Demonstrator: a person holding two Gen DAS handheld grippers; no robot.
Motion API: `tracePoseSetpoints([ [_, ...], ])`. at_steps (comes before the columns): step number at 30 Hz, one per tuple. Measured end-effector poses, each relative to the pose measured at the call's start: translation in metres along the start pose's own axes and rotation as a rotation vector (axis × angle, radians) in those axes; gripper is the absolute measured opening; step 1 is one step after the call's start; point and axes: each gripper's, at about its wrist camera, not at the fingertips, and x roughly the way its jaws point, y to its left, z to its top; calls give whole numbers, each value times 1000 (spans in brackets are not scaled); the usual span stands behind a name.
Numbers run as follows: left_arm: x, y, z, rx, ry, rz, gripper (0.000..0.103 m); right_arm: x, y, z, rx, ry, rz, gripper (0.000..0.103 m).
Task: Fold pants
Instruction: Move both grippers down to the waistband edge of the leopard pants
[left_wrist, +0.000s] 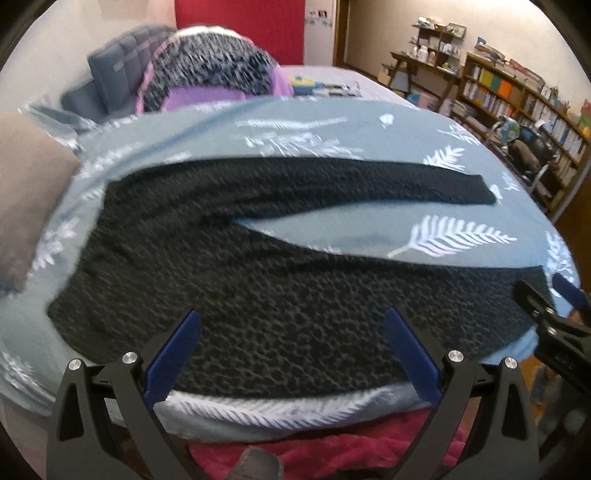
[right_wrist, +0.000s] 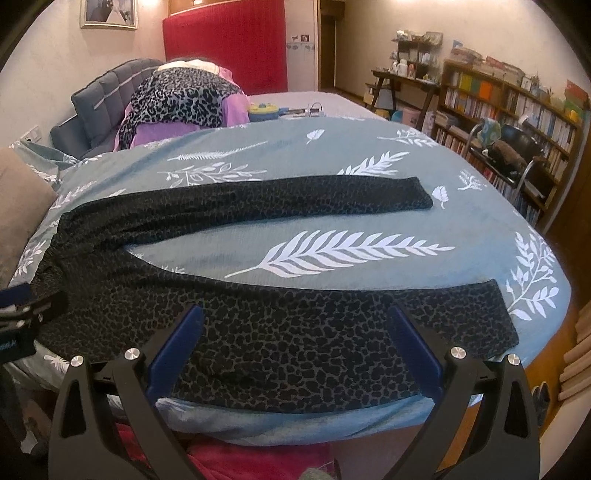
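Dark leopard-print pants (right_wrist: 280, 343) lie flat on a teal bedspread with white leaf prints (right_wrist: 332, 158). The waist is at the left; both legs run right and spread apart in a V. The far leg (right_wrist: 295, 201) ends near the middle right. The near leg's cuff (right_wrist: 498, 314) is at the right. My right gripper (right_wrist: 295, 332) is open above the near leg. My left gripper (left_wrist: 291, 332) is open above the pants (left_wrist: 258, 288) near the waist and thigh. The right gripper also shows in the left wrist view (left_wrist: 554, 314), and the left gripper shows at the left edge of the right wrist view (right_wrist: 26, 317).
A pile of clothes (right_wrist: 184, 99) sits on a grey headboard sofa (right_wrist: 99, 96) at the back left. A brown pillow (right_wrist: 18, 199) lies at the left. Bookshelves (right_wrist: 517, 107) and a chair (right_wrist: 506, 147) stand at the right. Red fabric (right_wrist: 240, 458) lies below the bed's near edge.
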Motion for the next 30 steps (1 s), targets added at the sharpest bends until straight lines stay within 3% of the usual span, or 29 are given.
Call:
tracePoseSetpoints([
  [7, 1, 7, -1, -39, 35, -113, 98, 20, 4, 6, -1, 27, 9, 101],
  [13, 21, 21, 3, -94, 78, -135, 98, 37, 13, 9, -10, 58, 38, 101],
  [15, 29, 29, 7, -119, 83, -107, 98, 43, 18, 8, -25, 73, 48, 101],
  [20, 58, 42, 19, -72, 23, 85, 98, 59, 27, 4, -27, 108, 98, 101],
  [24, 87, 59, 30, -66, 33, 155, 93, 68, 40, -1, -47, 123, 166, 101],
  [30, 124, 70, 45, -28, 50, 218, 93, 81, 63, -8, -91, 156, 252, 101],
])
